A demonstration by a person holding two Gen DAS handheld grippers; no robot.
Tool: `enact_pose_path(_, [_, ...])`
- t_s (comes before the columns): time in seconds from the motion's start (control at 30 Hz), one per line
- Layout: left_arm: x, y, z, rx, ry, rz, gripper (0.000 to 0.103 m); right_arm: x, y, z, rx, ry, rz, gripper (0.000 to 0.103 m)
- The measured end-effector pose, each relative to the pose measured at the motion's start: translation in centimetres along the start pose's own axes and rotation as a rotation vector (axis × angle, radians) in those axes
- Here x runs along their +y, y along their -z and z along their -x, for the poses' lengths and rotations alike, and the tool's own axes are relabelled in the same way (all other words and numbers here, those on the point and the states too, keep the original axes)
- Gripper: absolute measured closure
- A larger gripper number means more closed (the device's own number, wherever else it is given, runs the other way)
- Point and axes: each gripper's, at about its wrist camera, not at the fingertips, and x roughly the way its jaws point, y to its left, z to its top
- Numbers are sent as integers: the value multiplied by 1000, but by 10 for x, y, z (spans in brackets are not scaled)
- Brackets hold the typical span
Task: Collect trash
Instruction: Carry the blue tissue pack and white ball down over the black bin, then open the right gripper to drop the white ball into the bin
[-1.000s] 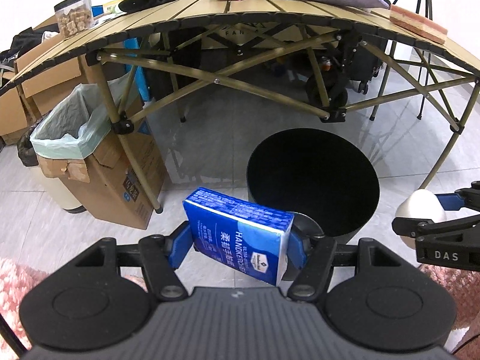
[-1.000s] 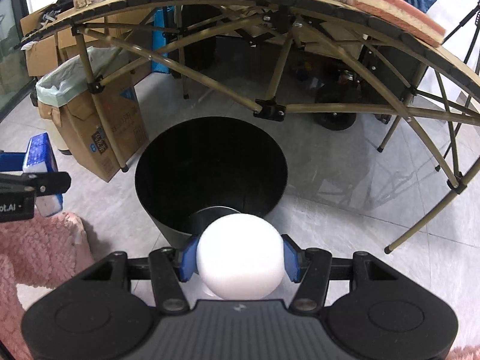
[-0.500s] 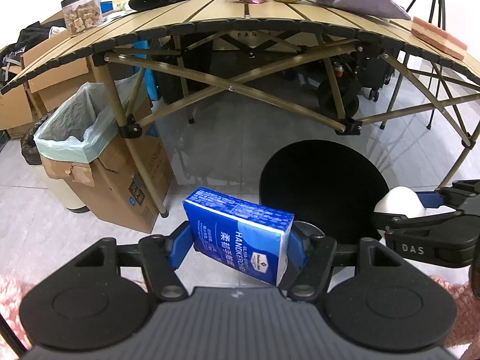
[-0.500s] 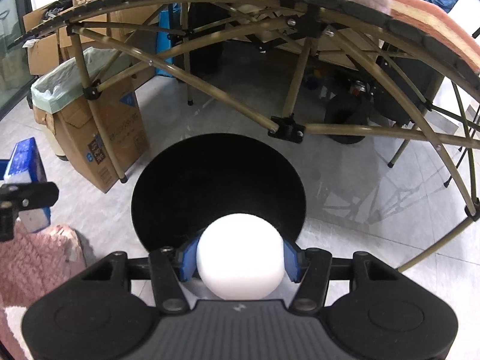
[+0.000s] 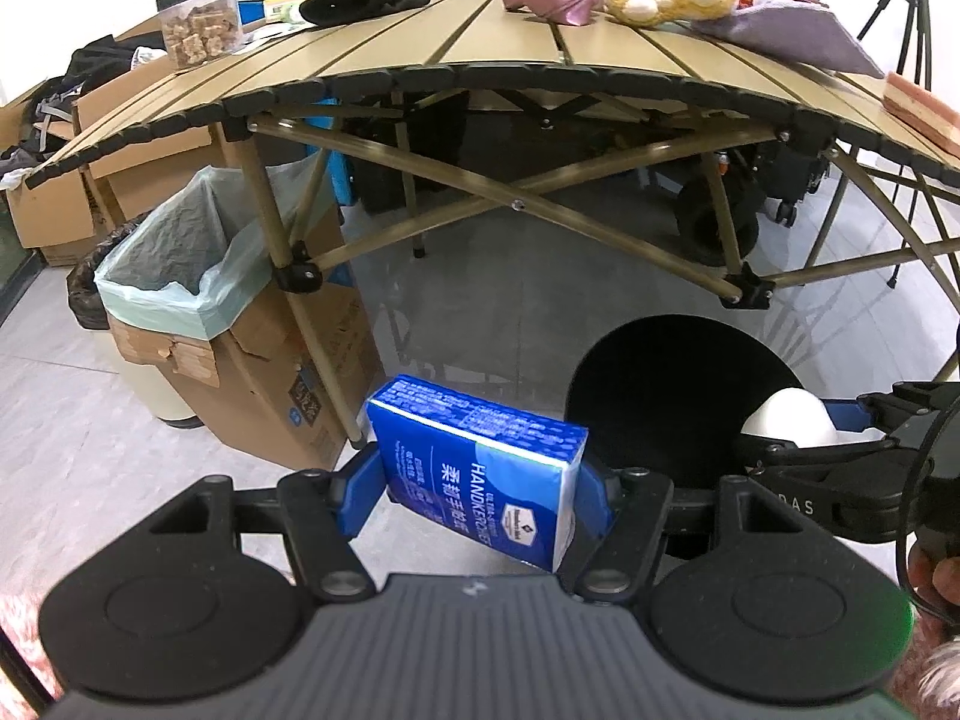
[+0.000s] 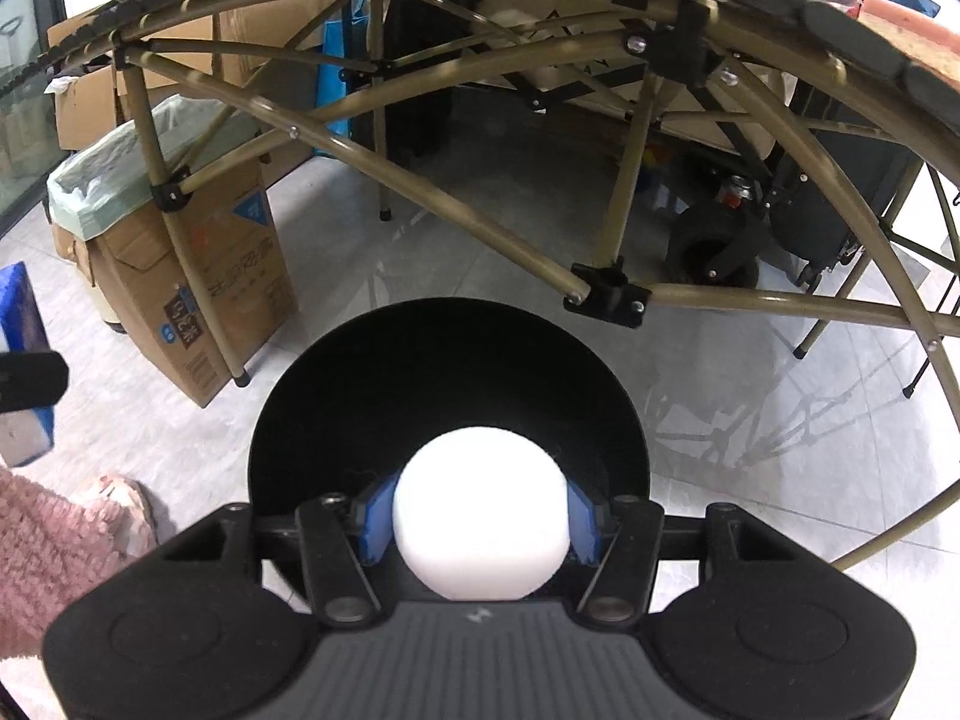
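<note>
My left gripper point(image 5: 477, 483) is shut on a blue handkerchief tissue pack point(image 5: 480, 468), held over the floor just left of a round black bin point(image 5: 666, 378). My right gripper point(image 6: 479, 510) is shut on a white ball point(image 6: 480, 510) and hangs over the near rim of the black bin point(image 6: 450, 378). In the left wrist view the right gripper point(image 5: 798, 426) with the white ball point(image 5: 786, 417) sits over the bin's right side. The tissue pack point(image 6: 21, 360) shows at the left edge of the right wrist view.
A folding slatted table point(image 5: 480, 66) with crossed metal legs stands over and behind the bin, with a plush toy, cloths and a jar on it. A cardboard box with a pale green liner point(image 5: 198, 276) stands at the left. Pink fluffy fabric point(image 6: 54, 546) lies at lower left.
The right gripper with the ball has moved forward over the bin's opening. The left gripper with the tissue pack has shifted, so the bin now sits further right in its view.
</note>
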Motion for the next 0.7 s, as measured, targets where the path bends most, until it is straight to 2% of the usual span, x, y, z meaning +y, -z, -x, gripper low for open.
enact_pose_path(0.4, [2, -4, -8, 19, -24, 2, 38, -7, -7, -18, -25, -24, -33, 46])
enact_pose_path(0.47, [2, -4, -9, 22, -25, 2, 38, -8, -7, -20, -28, -29, -37, 40])
enact_pose_path(0.53, [1, -4, -10, 25, -28, 0, 38, -9, -7, -22, -32, -31, -41, 14])
enact_pose_path(0.6, [1, -3, -10, 28, -28, 0, 38, -10, -7, -22, -40, -35, -43, 4])
enact_pose_path(0.7, [1, -3, -11, 30, -29, -1, 38, -11, -6, -23, -39, -34, -44, 0])
